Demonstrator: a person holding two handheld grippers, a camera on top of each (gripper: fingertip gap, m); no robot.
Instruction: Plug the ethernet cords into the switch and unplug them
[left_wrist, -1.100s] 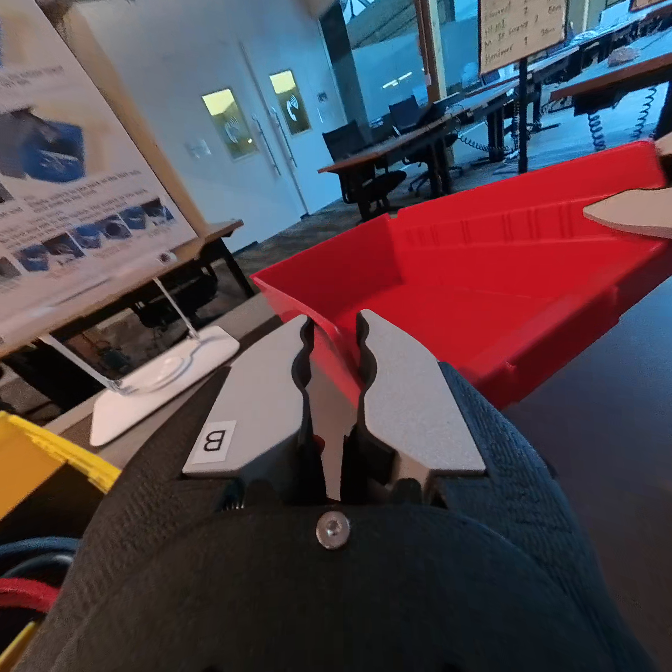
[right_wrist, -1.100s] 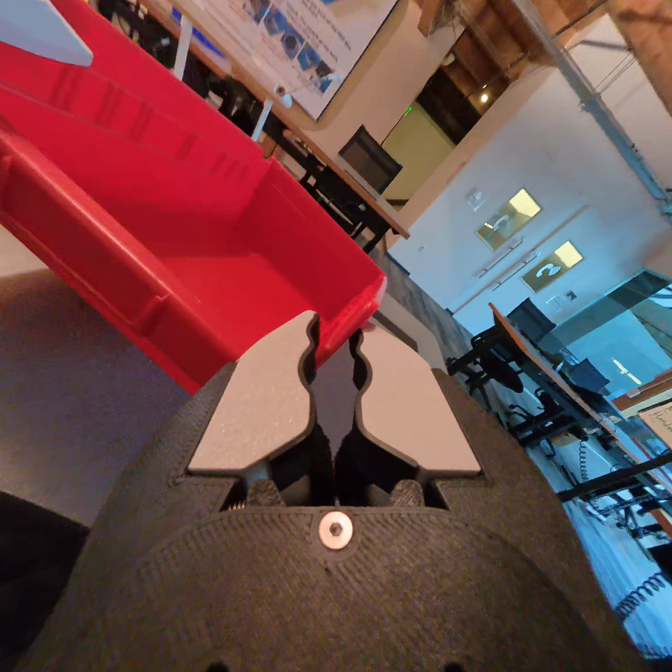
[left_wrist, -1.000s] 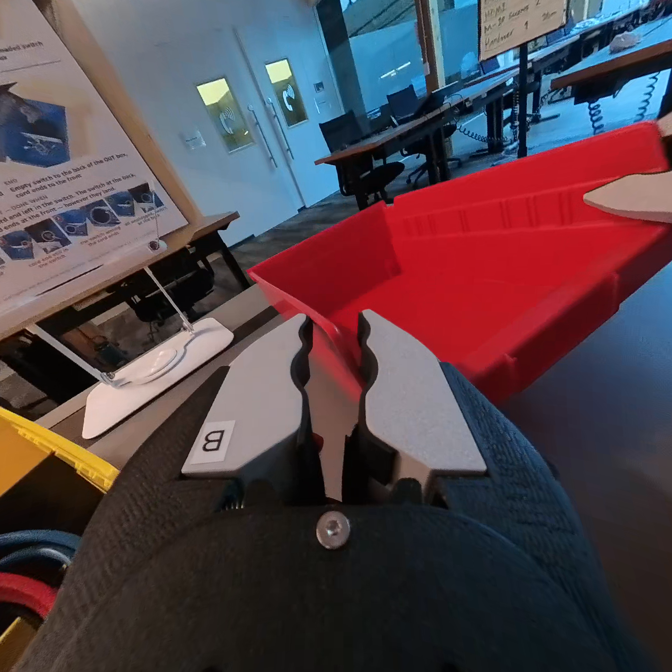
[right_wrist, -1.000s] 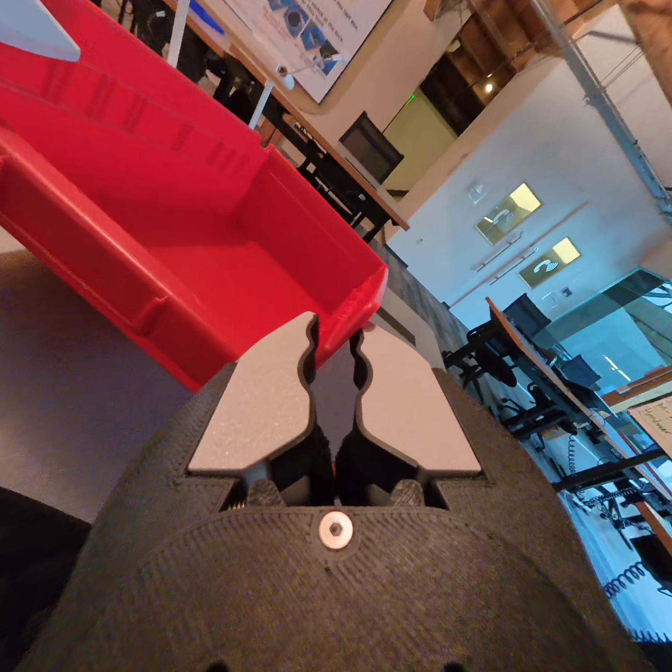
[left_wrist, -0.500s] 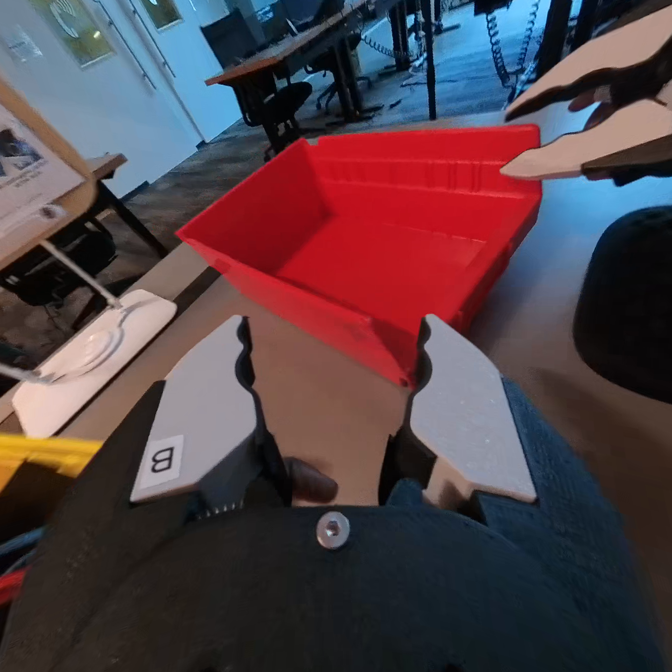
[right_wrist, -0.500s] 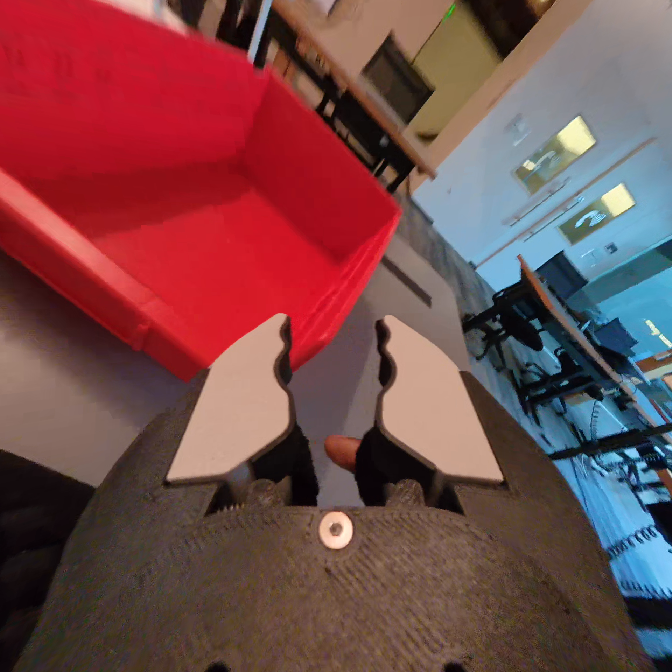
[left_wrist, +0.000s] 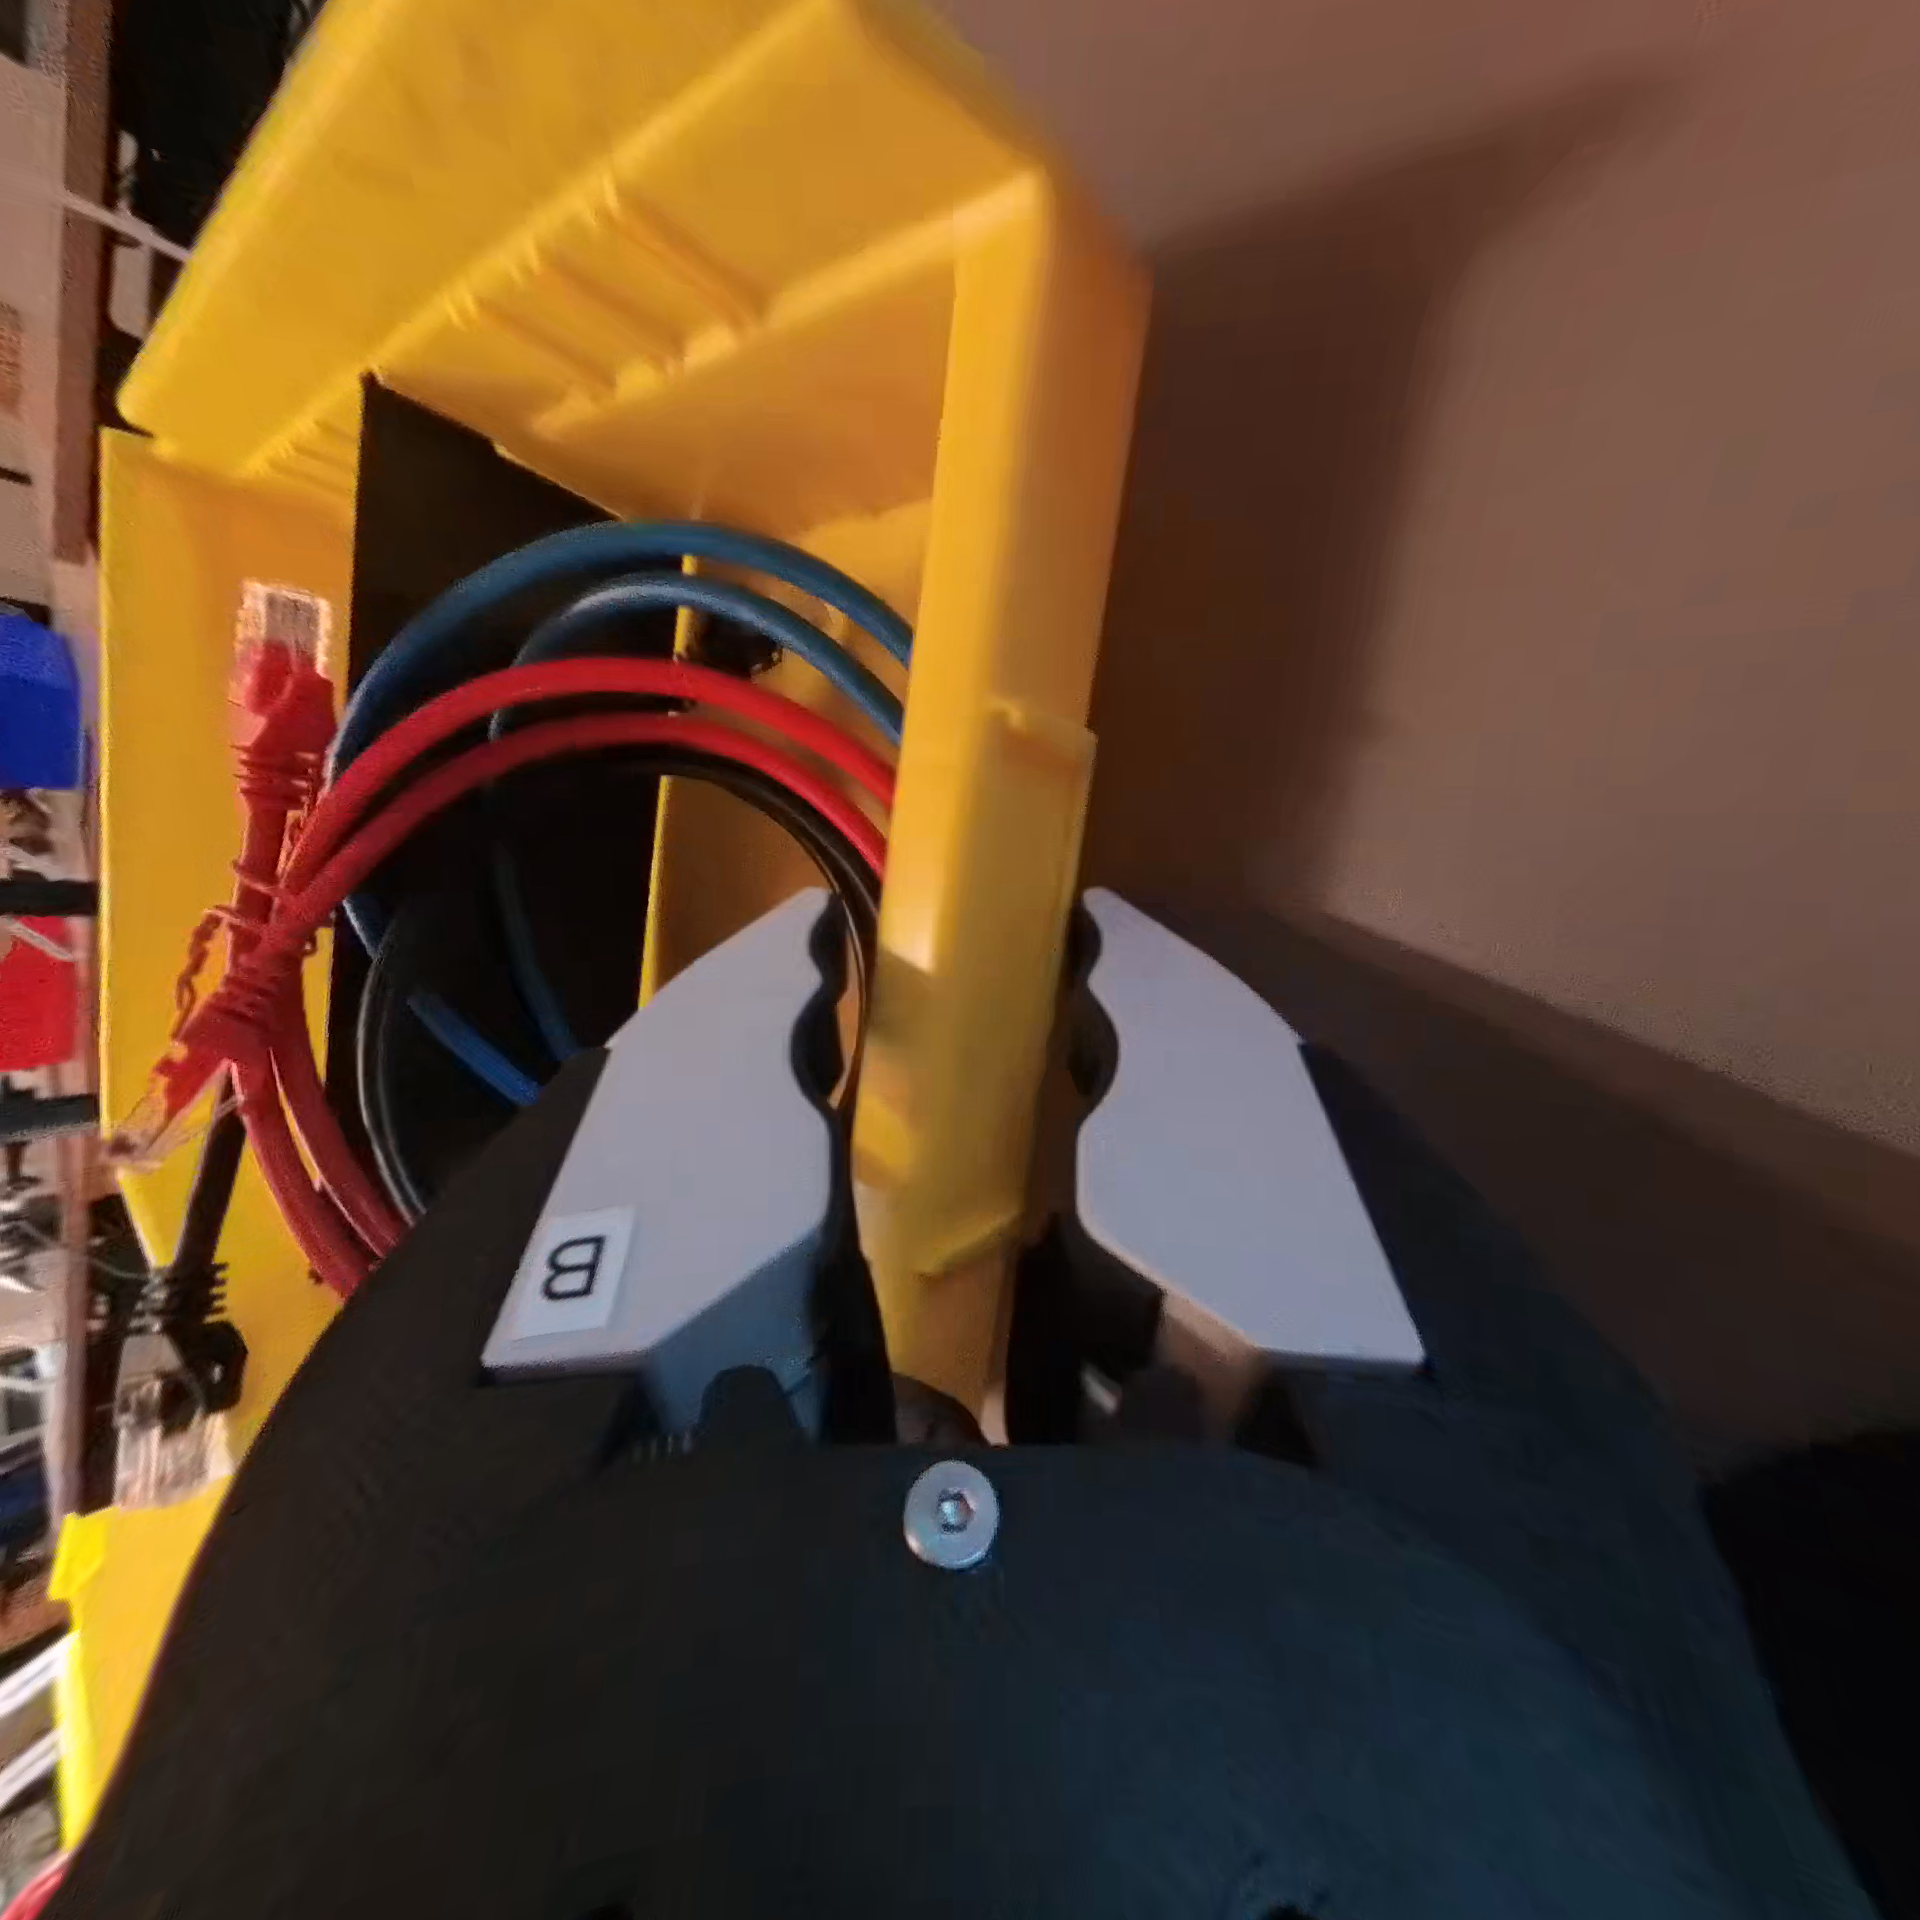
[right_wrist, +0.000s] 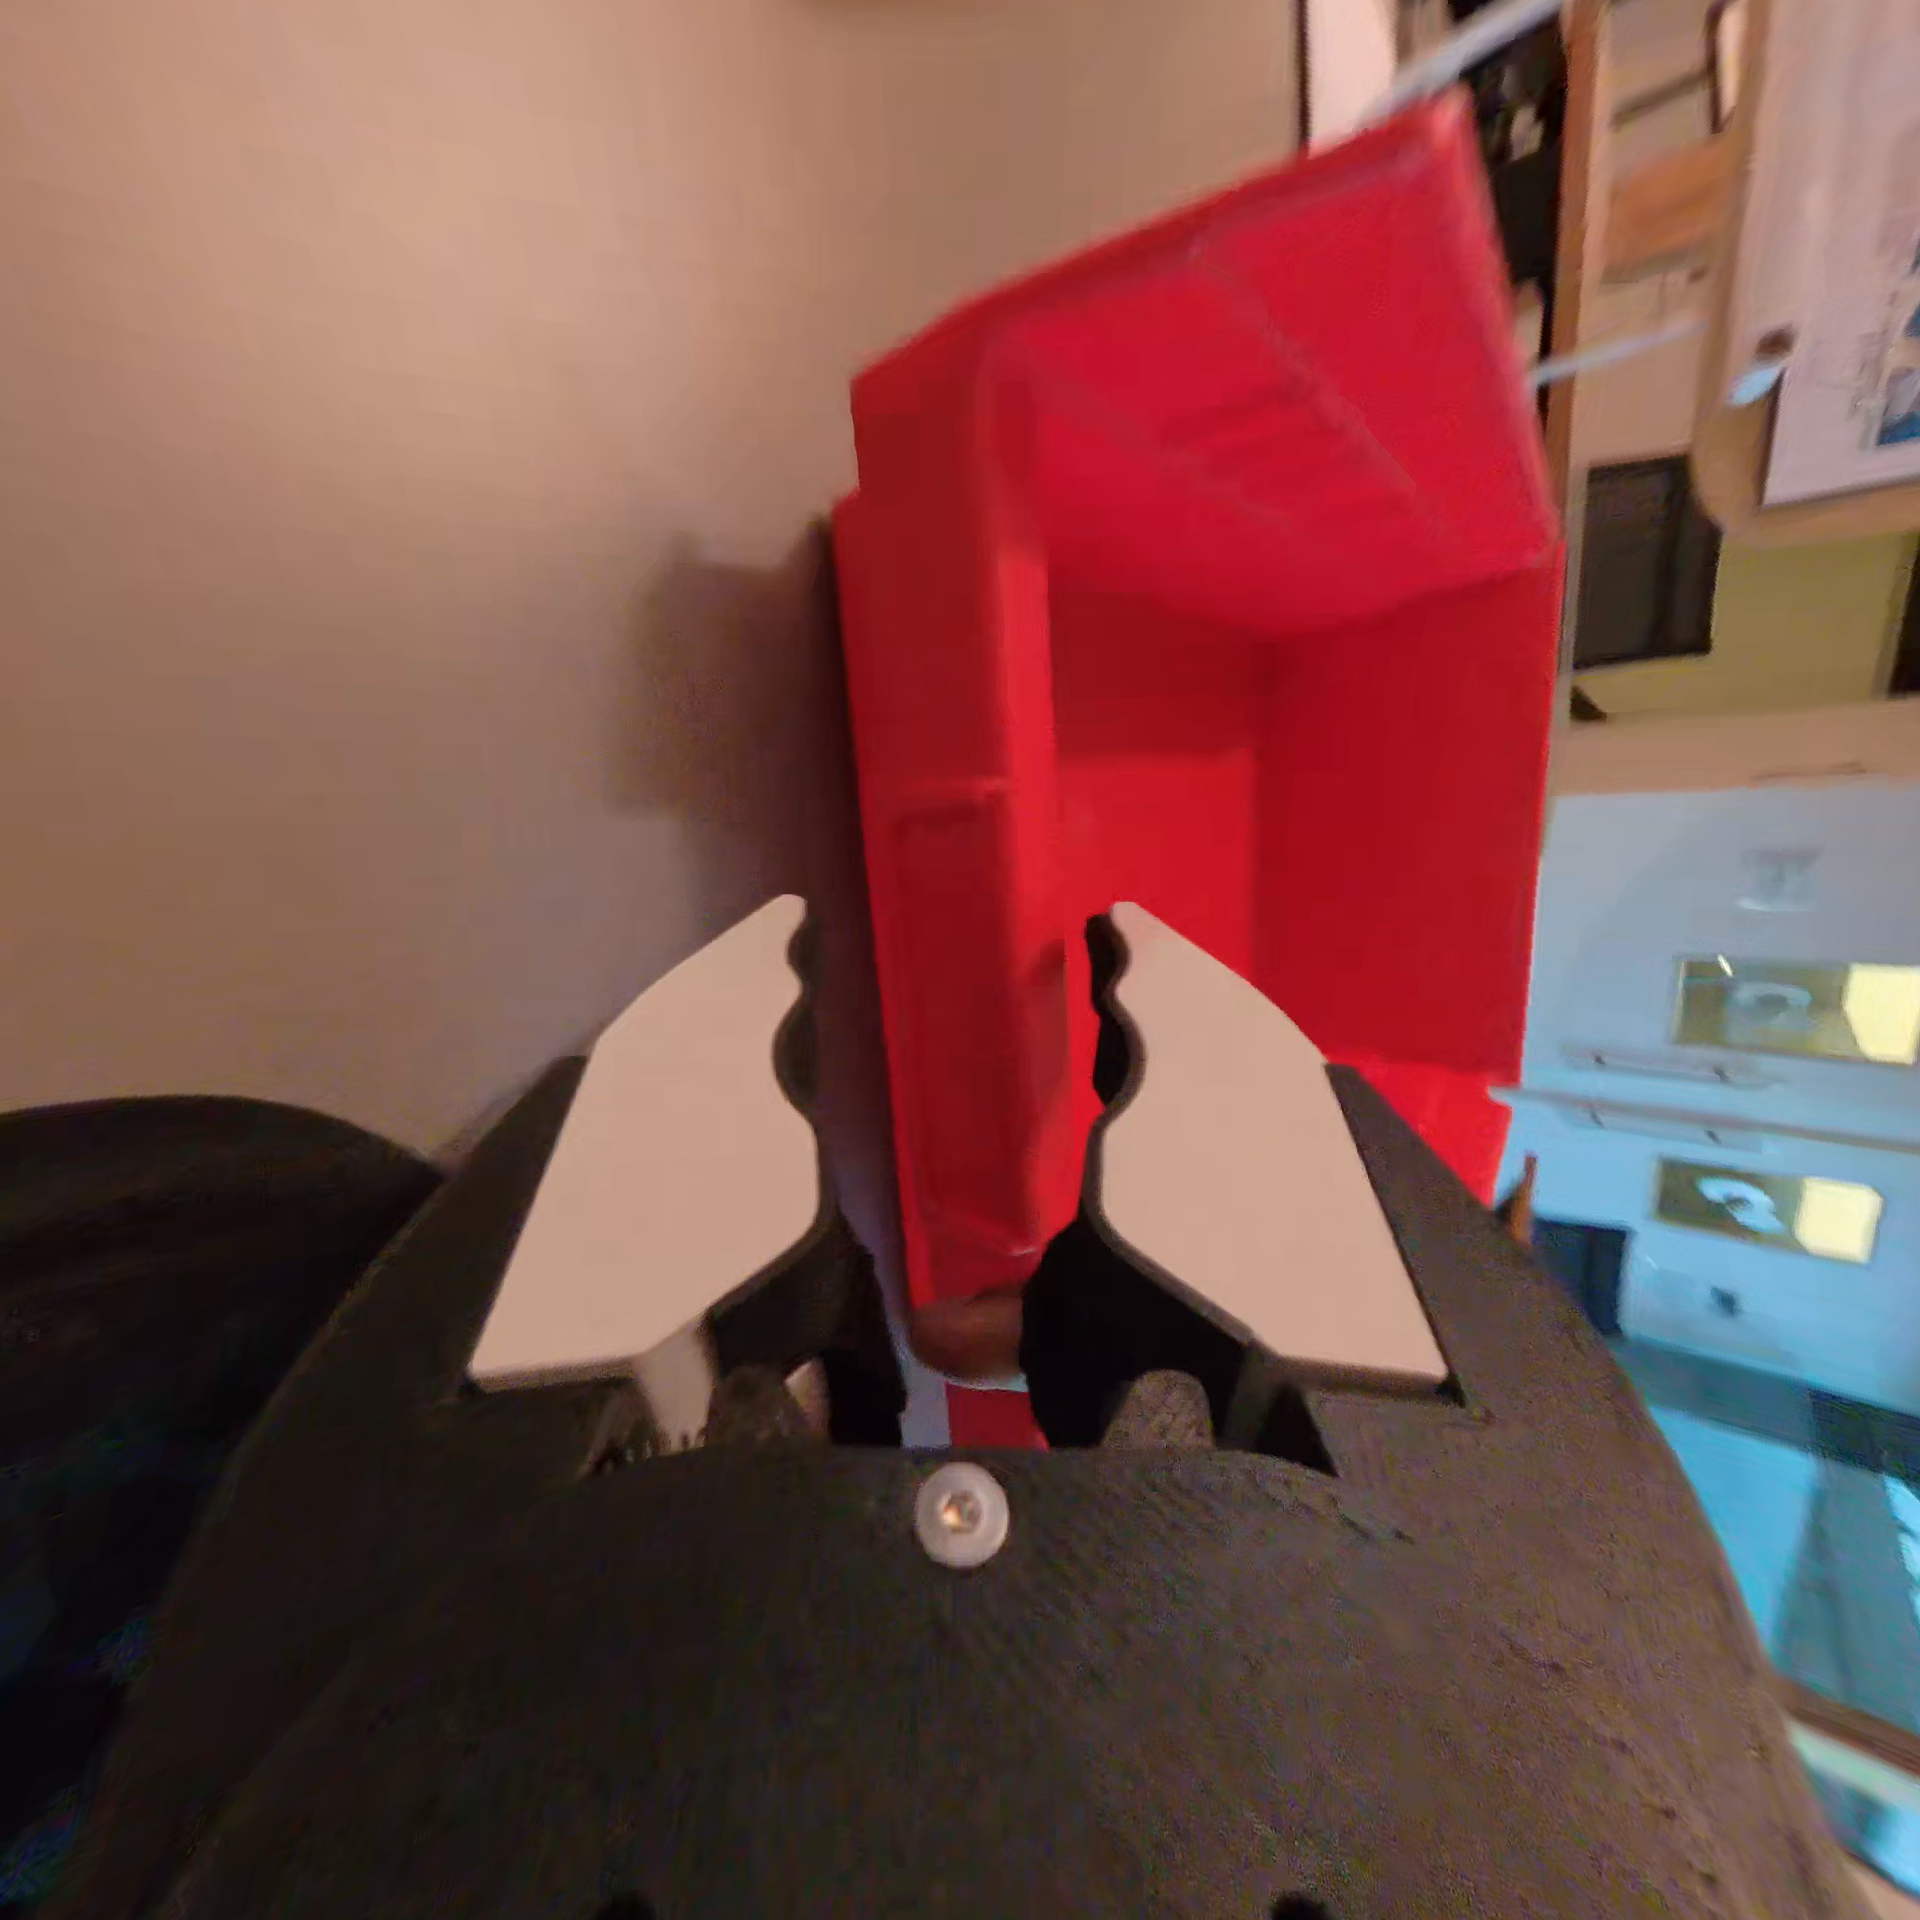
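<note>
My left tongs stand partly open, astride the near wall of the yellow bin: the wall runs up between the two fingers, and I cannot tell whether either finger presses on it. The ethernet cords lie inside that bin, just left of the left finger. A blue cord loops highest, a red cord curves under it with its bundled plug end hanging at the far left, and a black cord runs lowest, passing behind the left fingertip. A black slab stands in the bin behind the cords; I cannot make out whether it is the switch.

My right tongs are likewise partly open, straddling the near wall of the red bin, whose inside shows bare red. Both bins sit on the tan table. Both views are smeared by motion.
</note>
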